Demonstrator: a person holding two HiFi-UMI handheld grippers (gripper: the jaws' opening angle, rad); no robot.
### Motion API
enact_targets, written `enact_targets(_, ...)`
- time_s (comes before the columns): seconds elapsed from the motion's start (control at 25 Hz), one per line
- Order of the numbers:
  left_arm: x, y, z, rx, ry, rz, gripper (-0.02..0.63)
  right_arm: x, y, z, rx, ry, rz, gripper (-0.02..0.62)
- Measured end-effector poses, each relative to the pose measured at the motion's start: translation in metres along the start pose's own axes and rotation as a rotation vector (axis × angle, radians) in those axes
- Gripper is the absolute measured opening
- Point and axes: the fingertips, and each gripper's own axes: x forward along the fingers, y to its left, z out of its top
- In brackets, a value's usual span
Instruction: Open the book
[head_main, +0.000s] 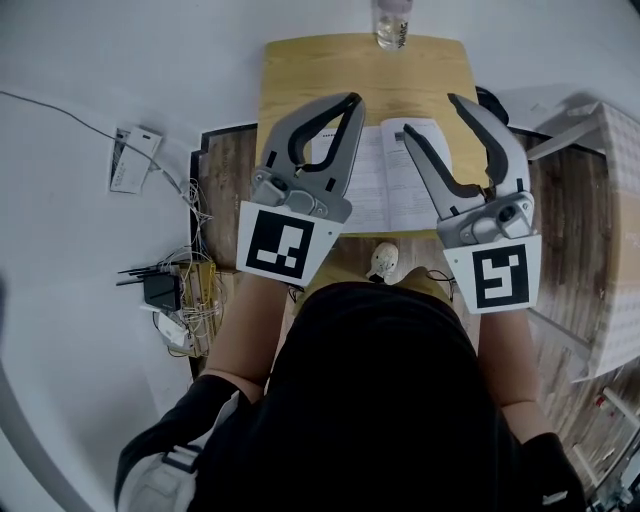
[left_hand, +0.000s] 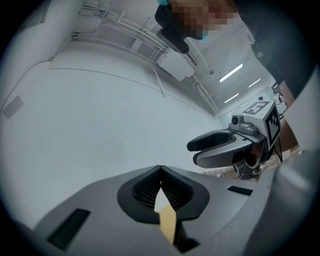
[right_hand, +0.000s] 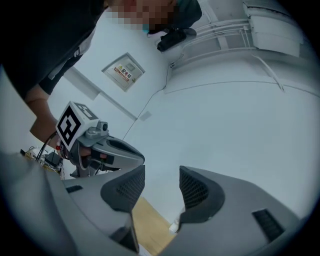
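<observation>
In the head view the book (head_main: 378, 182) lies open on the wooden table (head_main: 300, 75), white printed pages up, partly hidden behind both grippers. My left gripper (head_main: 353, 99) is held above the book's left page, jaws shut with nothing between them. My right gripper (head_main: 430, 114) hovers over the right page with its jaws open and empty. The left gripper view shows the left gripper (left_hand: 160, 171) shut, a sliver of table (left_hand: 168, 222) below it, and the right gripper (left_hand: 225, 147) beside it. In the right gripper view the right gripper (right_hand: 162, 187) is open, with the left gripper (right_hand: 102, 150) alongside it.
A clear bottle (head_main: 393, 22) stands at the table's far edge. On the floor to the left lie cables and a power strip (head_main: 178, 290) and a white device (head_main: 135, 156). A cardboard box (head_main: 612, 200) stands on the right. A shoe (head_main: 384, 262) shows below the table's near edge.
</observation>
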Motion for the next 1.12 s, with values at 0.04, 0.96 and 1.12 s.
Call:
enact_targets(0.04, -0.001, 0.001, 0.004, 0.011, -0.004, 0.0, 0.005, -0.001, 0.0, 0.009, -0.01, -0.024, 0.002, 0.215)
enact_targets(0.96, 0.0, -0.005, 0.024, 0.072, -0.027, -0.03, 0.005, 0.0, 0.001, 0.03, -0.038, -0.069, 0.082, 0.028)
enact_targets(1.12, 0.0, -0.005, 0.026, 0.076, -0.027, -0.034, 0.005, 0.0, 0.002, 0.031, -0.072, -0.071, 0.081, 0.028)
